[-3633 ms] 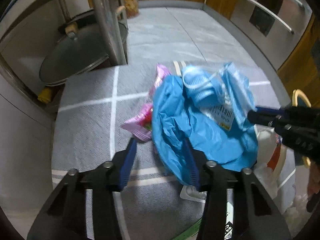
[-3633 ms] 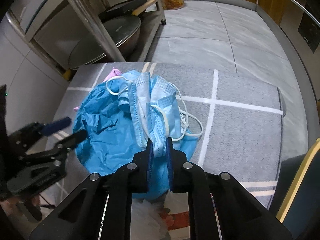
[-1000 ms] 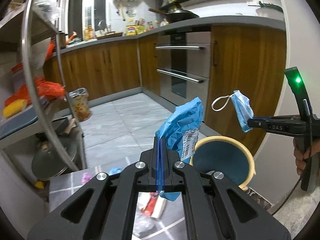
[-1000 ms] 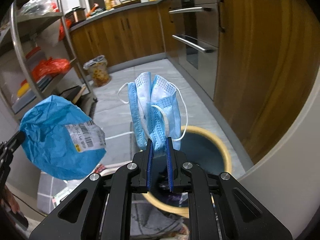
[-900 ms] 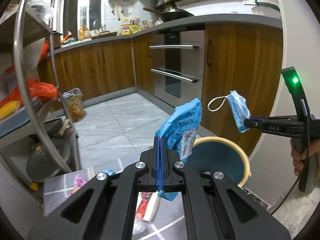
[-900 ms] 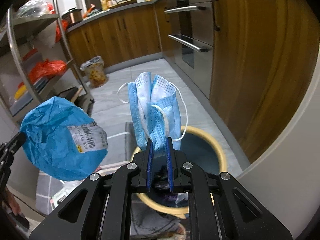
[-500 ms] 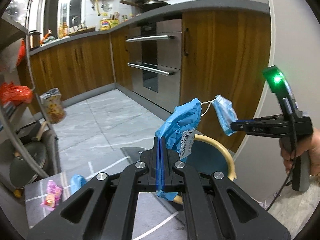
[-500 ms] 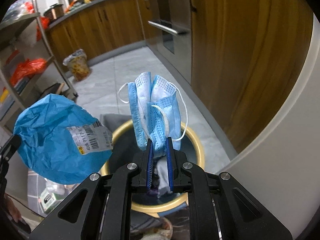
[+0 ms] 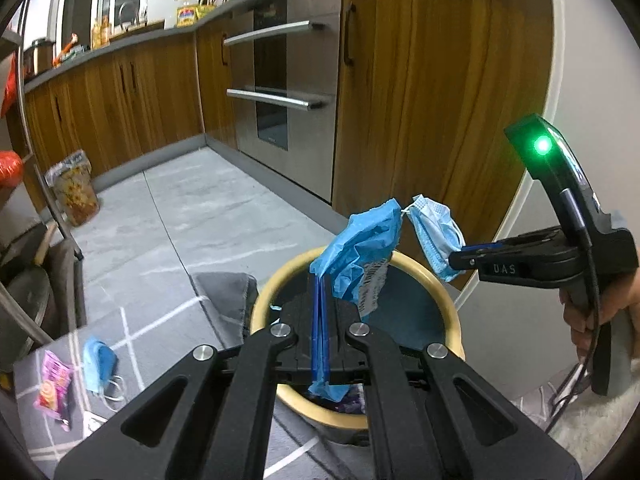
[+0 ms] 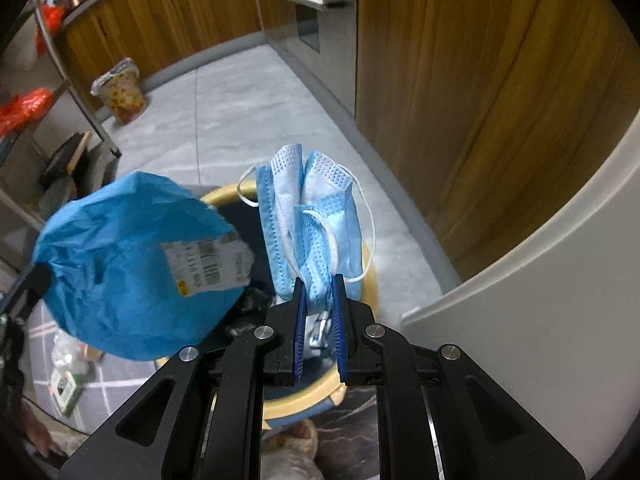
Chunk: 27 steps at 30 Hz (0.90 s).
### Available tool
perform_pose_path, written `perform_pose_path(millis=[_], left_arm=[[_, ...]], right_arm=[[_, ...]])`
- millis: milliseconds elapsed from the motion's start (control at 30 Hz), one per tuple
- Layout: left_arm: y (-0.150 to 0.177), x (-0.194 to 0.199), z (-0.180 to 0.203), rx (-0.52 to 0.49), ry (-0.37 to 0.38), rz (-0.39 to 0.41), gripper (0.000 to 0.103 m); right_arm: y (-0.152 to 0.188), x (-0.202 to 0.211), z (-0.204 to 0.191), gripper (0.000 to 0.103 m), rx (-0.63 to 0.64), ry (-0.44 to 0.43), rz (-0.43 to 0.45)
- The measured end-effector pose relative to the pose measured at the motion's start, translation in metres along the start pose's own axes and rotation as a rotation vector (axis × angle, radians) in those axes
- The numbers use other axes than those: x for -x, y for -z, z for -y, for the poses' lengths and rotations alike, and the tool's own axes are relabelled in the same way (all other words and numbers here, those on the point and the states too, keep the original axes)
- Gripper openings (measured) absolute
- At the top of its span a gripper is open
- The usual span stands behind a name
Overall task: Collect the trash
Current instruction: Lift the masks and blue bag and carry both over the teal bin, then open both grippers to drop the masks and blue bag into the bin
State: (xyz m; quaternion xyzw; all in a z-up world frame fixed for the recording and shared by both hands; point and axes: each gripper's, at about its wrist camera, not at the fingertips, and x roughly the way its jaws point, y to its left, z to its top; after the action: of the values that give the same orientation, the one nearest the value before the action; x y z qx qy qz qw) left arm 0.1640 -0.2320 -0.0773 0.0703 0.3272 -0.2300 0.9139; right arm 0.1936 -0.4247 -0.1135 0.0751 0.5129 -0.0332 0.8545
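Observation:
My left gripper (image 9: pixel 320 280) is shut on a crumpled blue plastic bag (image 9: pixel 360 248) with a white barcode label, held over the bin (image 9: pixel 276 292), a round tub with a yellow rim and dark blue inside. The bag also shows at the left of the right wrist view (image 10: pixel 128 264). My right gripper (image 10: pixel 318 284) is shut on a bunch of light blue face masks (image 10: pixel 312 216) above the bin's rim (image 10: pixel 370 280). In the left wrist view the masks (image 9: pixel 436 236) hang from the right gripper (image 9: pixel 456 260), just right of the bag.
On the grey checked rug (image 9: pixel 168 320) lie another blue mask (image 9: pixel 98 364) and a pink wrapper (image 9: pixel 52 384). Wooden cabinets (image 9: pixel 420 92) and an oven (image 9: pixel 288 80) stand behind the bin. A white curved wall (image 10: pixel 540 300) is at the right. A metal rack (image 9: pixel 36 264) stands at the left.
Both grippers have moved closer over the bin and tilted downward. The bag and the masks now hang side by side above its opening. Both grips are unchanged.

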Motion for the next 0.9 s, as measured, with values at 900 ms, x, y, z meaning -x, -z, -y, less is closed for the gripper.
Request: perform_pose_path(millis=[900], left_arm=[[0.008, -0.040, 0.009, -0.018, -0.030, -0.106, 0.005]], right_arm=[[-0.002, -0.019, -0.008, 0.032, 0.049, 0.078, -0.059]])
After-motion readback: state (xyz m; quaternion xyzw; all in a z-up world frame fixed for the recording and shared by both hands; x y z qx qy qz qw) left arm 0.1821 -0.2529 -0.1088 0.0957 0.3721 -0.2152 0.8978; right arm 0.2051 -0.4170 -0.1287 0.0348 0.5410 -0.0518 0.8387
